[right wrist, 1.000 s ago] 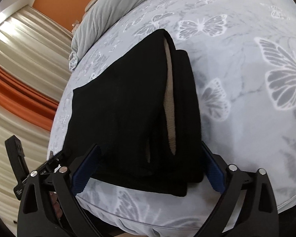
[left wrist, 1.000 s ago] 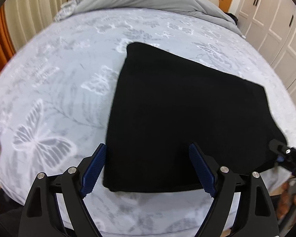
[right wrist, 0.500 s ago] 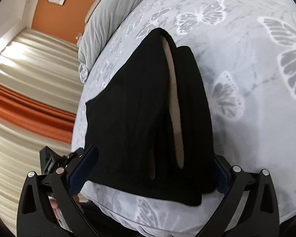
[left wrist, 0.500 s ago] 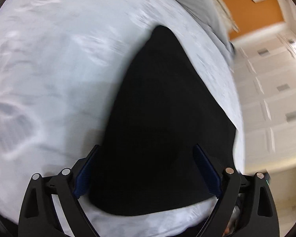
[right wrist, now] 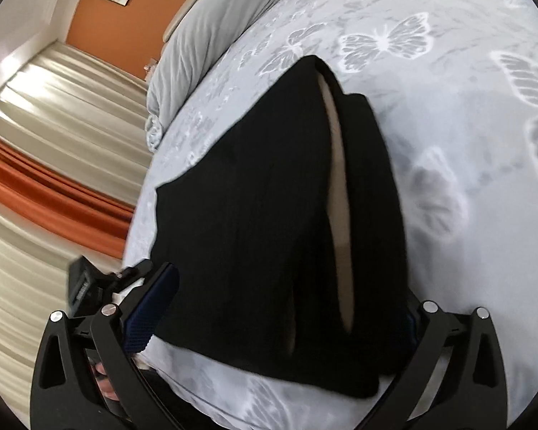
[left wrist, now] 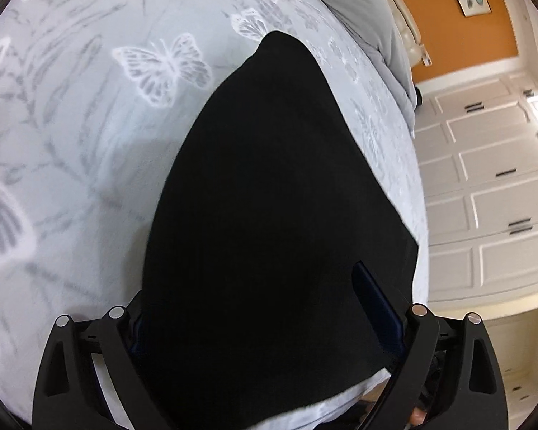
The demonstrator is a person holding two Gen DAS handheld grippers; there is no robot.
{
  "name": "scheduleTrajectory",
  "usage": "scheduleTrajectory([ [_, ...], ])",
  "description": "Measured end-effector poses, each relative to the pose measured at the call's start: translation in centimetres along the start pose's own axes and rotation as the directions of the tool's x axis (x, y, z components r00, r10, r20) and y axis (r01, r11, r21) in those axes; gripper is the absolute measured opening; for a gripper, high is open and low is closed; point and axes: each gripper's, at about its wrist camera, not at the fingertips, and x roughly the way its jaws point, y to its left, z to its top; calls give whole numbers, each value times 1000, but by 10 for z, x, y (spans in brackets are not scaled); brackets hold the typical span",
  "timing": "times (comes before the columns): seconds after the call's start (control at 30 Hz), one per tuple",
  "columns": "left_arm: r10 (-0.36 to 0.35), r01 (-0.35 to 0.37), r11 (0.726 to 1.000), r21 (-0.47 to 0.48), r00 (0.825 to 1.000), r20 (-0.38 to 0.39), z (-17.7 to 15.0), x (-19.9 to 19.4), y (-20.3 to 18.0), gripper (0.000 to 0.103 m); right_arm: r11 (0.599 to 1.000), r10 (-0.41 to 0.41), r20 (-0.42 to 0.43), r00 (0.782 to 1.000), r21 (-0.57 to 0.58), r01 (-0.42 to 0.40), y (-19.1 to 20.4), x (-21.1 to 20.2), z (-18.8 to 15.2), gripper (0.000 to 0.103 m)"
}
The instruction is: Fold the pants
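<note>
Pants [left wrist: 269,215] sat folded mid-frame on the bed [left wrist: 82,136], and both the left gripper [left wrist: 258,326] and right gripper [right wrist: 279,308] had fingers spread wide straddling the near edge, probably lining up another fold.
</note>
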Motion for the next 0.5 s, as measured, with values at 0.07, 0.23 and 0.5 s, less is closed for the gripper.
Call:
scheduleTrajectory([
  [0.07,-22,22,1000,-1,1000,1,3,3,-3,90,1000,-14,-11,1000,-9,14,2,6,4,72],
  [0.23,-78,79,995,57,997,-20,-8,-20,-12,35,999,47,-21,999,-21,-48,15,-18,-2,35],
  [0.5,-29,37,997,67,993,-112,-31,-20,5,52,989,93,-141,986,126,-76,-21,-16,-29,51],
])
